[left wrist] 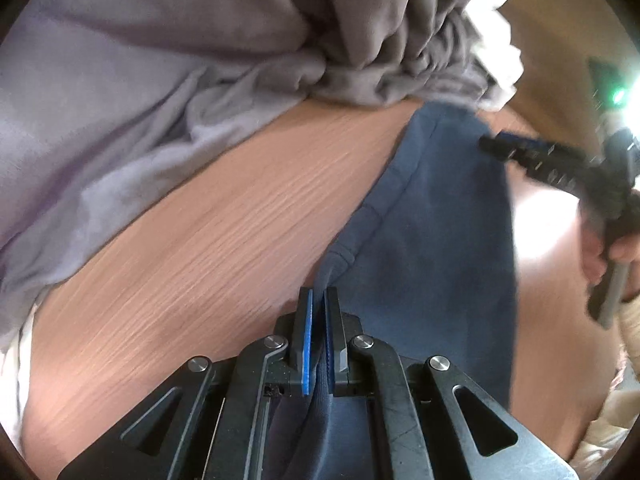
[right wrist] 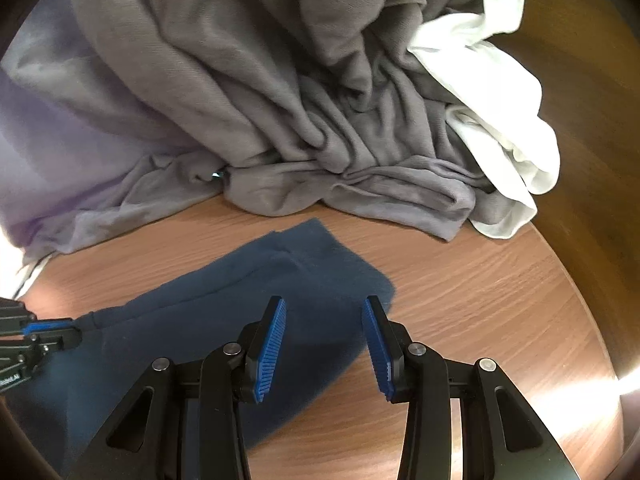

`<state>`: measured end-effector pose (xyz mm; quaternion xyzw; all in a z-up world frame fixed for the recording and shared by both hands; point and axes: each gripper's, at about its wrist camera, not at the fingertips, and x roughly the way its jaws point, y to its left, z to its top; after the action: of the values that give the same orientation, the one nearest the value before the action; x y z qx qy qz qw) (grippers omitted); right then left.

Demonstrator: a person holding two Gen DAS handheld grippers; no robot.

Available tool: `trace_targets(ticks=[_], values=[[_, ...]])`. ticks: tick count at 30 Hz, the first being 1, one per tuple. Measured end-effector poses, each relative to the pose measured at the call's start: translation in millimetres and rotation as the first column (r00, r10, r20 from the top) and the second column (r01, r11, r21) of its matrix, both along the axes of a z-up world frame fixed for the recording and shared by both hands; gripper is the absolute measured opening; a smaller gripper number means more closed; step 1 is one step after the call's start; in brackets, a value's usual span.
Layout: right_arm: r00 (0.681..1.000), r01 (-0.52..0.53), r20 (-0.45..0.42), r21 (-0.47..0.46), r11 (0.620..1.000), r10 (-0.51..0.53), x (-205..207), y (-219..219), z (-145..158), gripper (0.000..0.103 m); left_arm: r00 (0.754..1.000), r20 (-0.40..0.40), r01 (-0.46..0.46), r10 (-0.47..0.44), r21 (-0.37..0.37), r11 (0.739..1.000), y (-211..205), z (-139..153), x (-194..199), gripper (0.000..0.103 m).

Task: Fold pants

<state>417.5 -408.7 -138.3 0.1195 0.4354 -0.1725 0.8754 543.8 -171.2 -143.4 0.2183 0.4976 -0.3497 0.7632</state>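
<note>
Navy pants (right wrist: 224, 300) lie flat on the wooden table (right wrist: 460, 300), just in front of the grey laundry heap (right wrist: 280, 100), which has a white cloth (right wrist: 512, 120) on its right side. At the left edge of the pants, the left gripper (left wrist: 318, 300) is closed on a fold of the navy fabric, probably to lift this edge for folding. Over the right part of the pants, the right gripper (right wrist: 324, 344) hangs with its jaws apart and nothing between them, seemingly ready to take the opposite edge.
</note>
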Motion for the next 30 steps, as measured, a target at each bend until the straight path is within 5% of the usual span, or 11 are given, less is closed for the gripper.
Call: trace_targets(ticks=[10,14,18,24,30], values=[[0.998,0.045,-0.037,0.010,0.999,-0.044,3.5,-15.8,-20.1,0.041,1.000,-0.017,-0.002,0.002,0.022,1.000,1.9,-8.9,1.7,0.011],[0.998,0.053,-0.045,-0.013,0.999,-0.054,4.2,-15.1,-19.2,0.041,1.000,0.001,-0.023,0.023,0.014,1.000,5.7,-3.3,2.6,0.023],[0.999,0.042,-0.018,-0.053,0.998,-0.043,1.4,-4.1,-2.7,0.044,0.996,0.079,-0.037,0.039,-0.024,0.999,23.1,24.4,-13.7,0.041],[0.995,-0.062,0.069,-0.094,0.994,0.069,-9.8,38.6,40.7,0.044,0.995,0.088,-0.049,0.053,-0.048,0.998,66.6,44.7,-43.5,0.042],[0.980,-0.168,0.094,-0.092,0.981,0.177,-15.6,88.9,54.3,0.047,0.996,0.034,-0.079,0.080,-0.018,0.997,111.6,33.4,-57.6,0.042]])
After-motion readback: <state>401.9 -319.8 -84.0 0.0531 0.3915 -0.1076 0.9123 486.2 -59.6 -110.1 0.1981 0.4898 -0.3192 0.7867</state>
